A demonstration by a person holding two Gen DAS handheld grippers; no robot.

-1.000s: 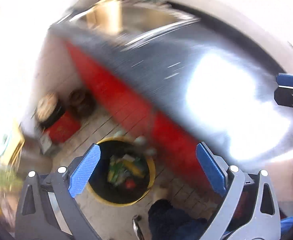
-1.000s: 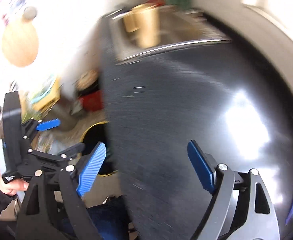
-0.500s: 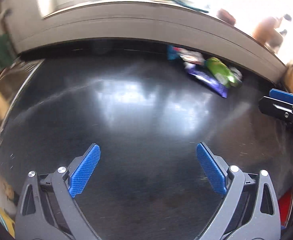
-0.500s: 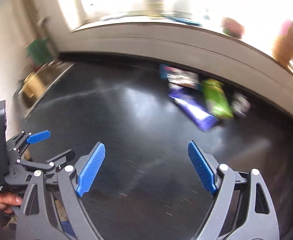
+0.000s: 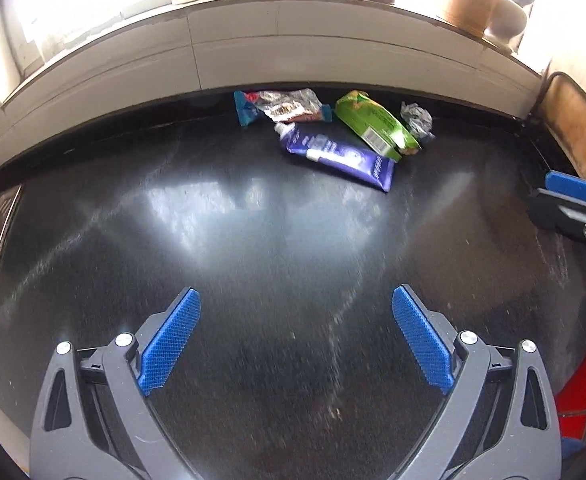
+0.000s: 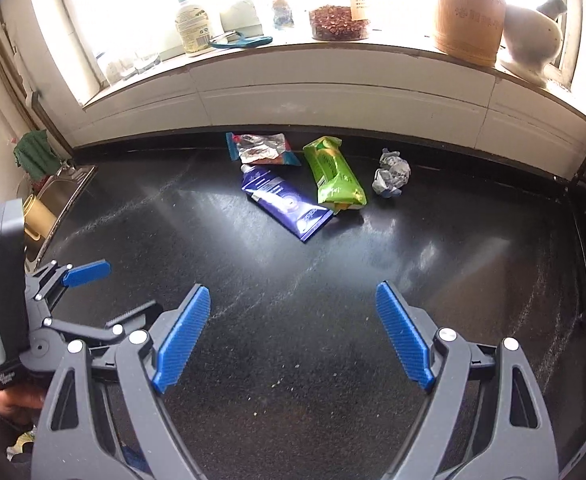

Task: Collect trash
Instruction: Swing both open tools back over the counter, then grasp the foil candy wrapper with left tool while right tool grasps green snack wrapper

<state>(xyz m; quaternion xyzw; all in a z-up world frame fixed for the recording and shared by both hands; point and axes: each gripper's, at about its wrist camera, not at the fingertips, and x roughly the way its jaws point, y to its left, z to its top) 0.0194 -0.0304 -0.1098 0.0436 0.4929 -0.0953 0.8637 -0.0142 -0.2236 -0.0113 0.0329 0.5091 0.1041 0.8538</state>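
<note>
A: Trash sits at the back of the dark bench (image 5: 253, 240) in the left wrist view: a blue wrapper (image 5: 339, 154), a green packet (image 5: 377, 126), a torn snack wrapper (image 5: 285, 106) and a crumpled foil ball (image 5: 417, 118), bunched against the back edge under the sill. The left gripper (image 5: 296, 340) has its fingers spread with nothing between them, well short of the pile.

B: Risk?

A: The wrappers overlap, so a pinch on one could drag its neighbour off, I'd judge. Flat film on a slick top may also slide out.

B: And the right wrist view?

A: Same pile, the foil ball (image 6: 391, 174) a little apart from the green packet (image 6: 335, 176), the blue wrapper (image 6: 287, 204) nearest. The right gripper (image 6: 293, 336) is released too, fingers wide and empty, the other gripper beside it at the left
</note>
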